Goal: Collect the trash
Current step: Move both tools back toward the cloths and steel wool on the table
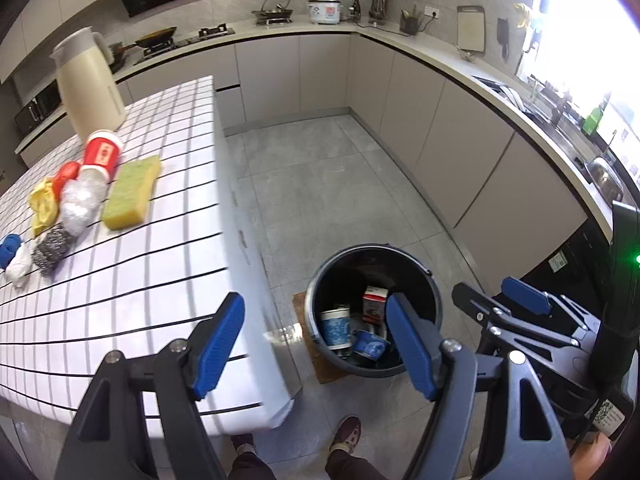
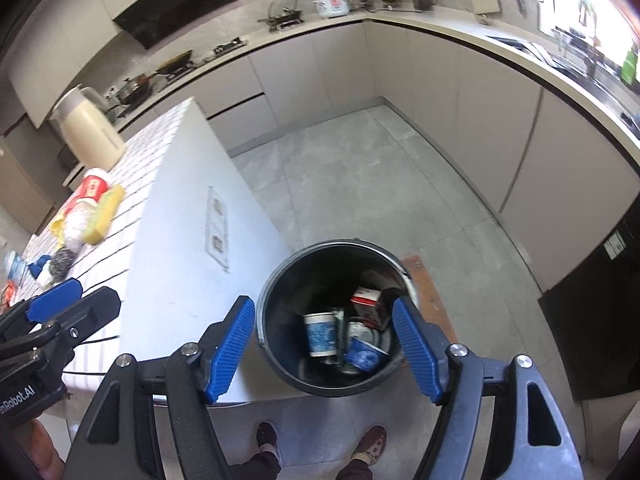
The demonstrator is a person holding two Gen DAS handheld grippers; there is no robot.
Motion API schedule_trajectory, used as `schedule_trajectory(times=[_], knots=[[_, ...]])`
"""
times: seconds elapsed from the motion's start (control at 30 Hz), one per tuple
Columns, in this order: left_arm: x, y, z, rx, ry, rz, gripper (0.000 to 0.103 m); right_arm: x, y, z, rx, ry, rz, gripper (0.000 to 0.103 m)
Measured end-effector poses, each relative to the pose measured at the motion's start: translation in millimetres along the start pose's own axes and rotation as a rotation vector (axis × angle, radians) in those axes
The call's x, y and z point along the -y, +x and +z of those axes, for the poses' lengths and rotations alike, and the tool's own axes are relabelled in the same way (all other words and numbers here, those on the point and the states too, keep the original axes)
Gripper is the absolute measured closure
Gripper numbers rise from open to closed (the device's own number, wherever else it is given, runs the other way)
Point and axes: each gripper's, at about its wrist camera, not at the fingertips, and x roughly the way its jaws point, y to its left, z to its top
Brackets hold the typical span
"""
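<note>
- The trash bin (image 2: 332, 320), a dark round bucket, stands on the floor just beside the end of the tabletop (image 1: 132, 280), on a small brown mat (image 1: 304, 308).
- Inside it lie a blue-and-white paper cup (image 2: 320, 334), a second blue cup (image 2: 362, 354) tipped on its side, and a red-and-white carton (image 2: 366, 300); so part of the trash looks already collected.
- More things wait on the tabletop, well apart from the bin: a red paper cup (image 1: 102, 154) lying over, a crumpled clear plastic wrap (image 1: 80, 202), a yellow-green sponge (image 1: 130, 192), a steel scourer (image 1: 52, 248), a yellow rag or glove (image 1: 42, 204), and a blue piece (image 1: 9, 246) by a white wad (image 1: 18, 268).
- Which of these count as trash I can only judge; the red cup and the plastic wrap seem the likeliest.
- The right claw (image 2: 324, 348) hangs above the bin's mouth, released, with nothing between its blue pads.
- The left claw (image 1: 316, 344) hangs over the tabletop's edge and the bin, likewise released and empty.
- A cream jug (image 1: 90, 80) stands upright at the far end of the tabletop, behind the red cup.
- The person's shoes (image 2: 320, 440) show on the floor below both claws.
- Step in hand, as I judge it: between a drop into the bin and the next pick.
- The next move calls for swinging a claw across to the cluster, straddling one light item cleanly, and avoiding its close neighbours.
</note>
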Motion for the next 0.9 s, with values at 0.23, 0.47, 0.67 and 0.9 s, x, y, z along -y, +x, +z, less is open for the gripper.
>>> schedule_trajectory(times=[0.23, 0.47, 0.67, 0.9], knots=[[-48.6, -9.9, -2.2, 0.035, -0.025, -0.006, 0.028, -52.7, 0.7, -2.3, 0.027, -0.055, 0.023, 0.029], [-122.0, -20.1, -2.0, 0.050, -0.030, -0.036, 0.028, -124.2, 1.2, -1.3, 0.070, -0.057, -0.005, 0.029], [-189.5, -26.3, -3.4, 0.077, -0.051, -0.008, 0.028, -199.6, 7.1, 2.2, 0.099, -0.092, 0.003, 0.029], [-261.6, -22.4, -9.4, 0.076, -0.149, 0.031, 0.028, -282.6, 26.7, 2.2, 0.101, -0.160, 0.049, 0.029]])
